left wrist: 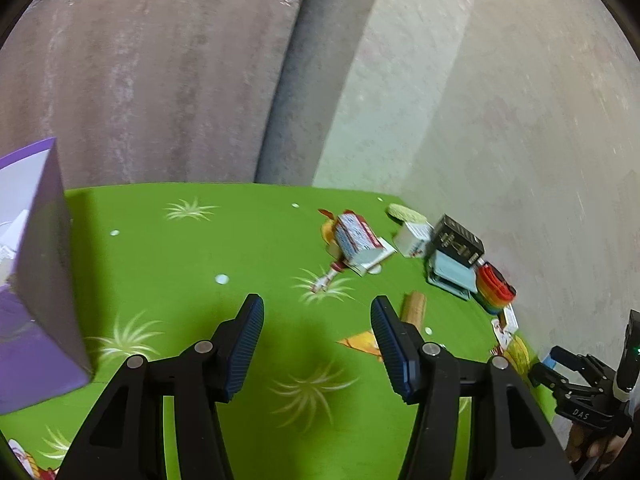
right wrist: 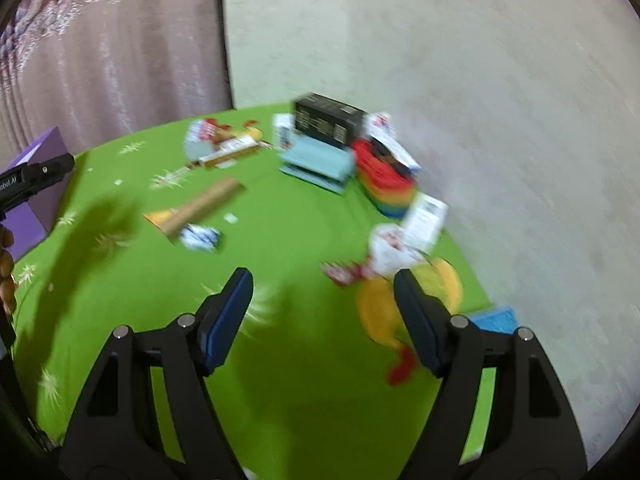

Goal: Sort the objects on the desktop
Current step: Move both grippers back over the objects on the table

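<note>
Black box atop pale-blue box, rainbow stack beside; both hand-held grippers part-open, empty.

**Both tongs parted and empty**

The left tongs tilt downward, their two ribbed blue pads apart with nothing between them. The right tongs tilt down as well, jaws spread wider, also empty; that view is smeared. At the right edge of the left view, fingers grip the right tool's handle. A hand shows at the right view's left edge.
</note>
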Demonstrator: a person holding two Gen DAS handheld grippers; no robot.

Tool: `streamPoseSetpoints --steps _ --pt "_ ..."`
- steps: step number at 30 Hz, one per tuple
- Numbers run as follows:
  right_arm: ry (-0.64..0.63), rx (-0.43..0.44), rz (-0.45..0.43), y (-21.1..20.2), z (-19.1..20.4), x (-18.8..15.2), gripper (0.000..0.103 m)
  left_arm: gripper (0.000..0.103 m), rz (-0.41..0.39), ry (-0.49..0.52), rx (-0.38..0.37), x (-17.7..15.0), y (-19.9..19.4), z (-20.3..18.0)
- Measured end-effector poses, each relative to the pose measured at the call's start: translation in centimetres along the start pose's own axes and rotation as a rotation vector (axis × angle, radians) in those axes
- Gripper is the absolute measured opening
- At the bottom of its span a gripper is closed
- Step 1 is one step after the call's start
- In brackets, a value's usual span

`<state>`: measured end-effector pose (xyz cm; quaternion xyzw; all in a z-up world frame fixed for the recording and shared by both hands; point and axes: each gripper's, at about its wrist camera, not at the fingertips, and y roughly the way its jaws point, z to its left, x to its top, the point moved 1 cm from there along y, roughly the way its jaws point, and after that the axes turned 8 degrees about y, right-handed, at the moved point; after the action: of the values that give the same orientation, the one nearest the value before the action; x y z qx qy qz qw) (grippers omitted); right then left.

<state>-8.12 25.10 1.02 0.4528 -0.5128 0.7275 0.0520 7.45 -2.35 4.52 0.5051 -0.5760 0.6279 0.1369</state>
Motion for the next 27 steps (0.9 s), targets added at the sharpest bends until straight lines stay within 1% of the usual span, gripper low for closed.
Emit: streamPoseSetpoints --steps 2,4,6,9,14,20,22,24,27 --pt "0.017 -0.027 0.004 -0.6 -1.7 -0.5 0.075 0.056 0.007 0.012 -0.007 -0.1 0.3 -0.6" --pt "0.043 -0.047 0.004 -1.3 -3.2 -1.1 0.078 0.057 0.015 0.021 -0.015 -0.1 0.5 -1.2" --pt "0.063 -0.072 -0.016 -2.0 -4.7 -1.5 0.082 0.057 0.022 0.029 -0.021 -0.2 0.9 -1.7" --pt "0.074 -0.107 -0.046 -2.5 -6.4 -2.2 0.084 0.060 0.034 0.058 -0.039 -0.3 1.4 -2.9" --pt "0.122 -0.118 -0.036 -2.3 -8.8 -3.1 0.085 0.063 0.058 0.103 -0.056 -0.7 2.4 -4.5" --pt "0.115 -0.123 -0.030 -1.0 -9.8 -3.3 0.085 0.063 0.092 0.130 -0.062 -1.3 3.7 -5.5" --pt "0.077 -0.125 -0.028 -0.4 -9.4 -3.3 0.089 0.063 0.096 0.133 -0.061 -1.4 4.0 -5.7" --pt "0.025 -0.119 -0.015 0.3 -8.8 -3.4 0.090 0.063 0.103 0.137 -0.060 -1.5 4.2 -5.8" --pt "0.009 -0.134 -0.020 0.9 -8.7 -3.4 0.091 0.063 0.113 0.148 -0.057 -1.6 4.4 -6.1"
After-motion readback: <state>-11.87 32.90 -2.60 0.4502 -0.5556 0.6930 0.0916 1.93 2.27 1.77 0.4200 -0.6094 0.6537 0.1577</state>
